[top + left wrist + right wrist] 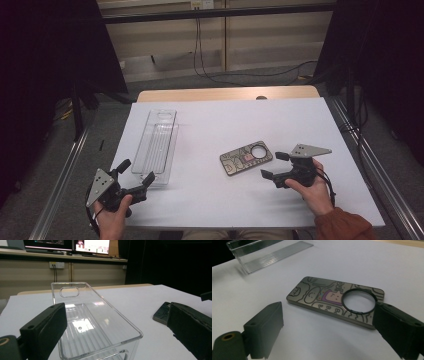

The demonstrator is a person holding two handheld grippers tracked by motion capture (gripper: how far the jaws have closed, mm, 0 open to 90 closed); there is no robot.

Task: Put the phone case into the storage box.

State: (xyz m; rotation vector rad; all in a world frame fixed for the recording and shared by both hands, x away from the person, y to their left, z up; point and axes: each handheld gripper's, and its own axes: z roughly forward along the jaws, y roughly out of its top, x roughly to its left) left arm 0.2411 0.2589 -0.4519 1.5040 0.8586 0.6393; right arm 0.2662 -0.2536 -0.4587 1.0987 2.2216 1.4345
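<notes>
Wide apart (both sets of jaws): right gripper at three o'clock of cartoon-printed flat phone case; left gripper at six o'clock of clear ribbed plastic tray.

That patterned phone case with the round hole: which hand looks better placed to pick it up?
Probably the right. The right gripper sits beside the phone case with its jaws open toward it, while the left gripper faces the clear plastic tray.

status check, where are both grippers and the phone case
Left gripper open at clear plastic tray. Right gripper open beside flat cartoon-printed phone case, not touching. Nothing between.
</notes>
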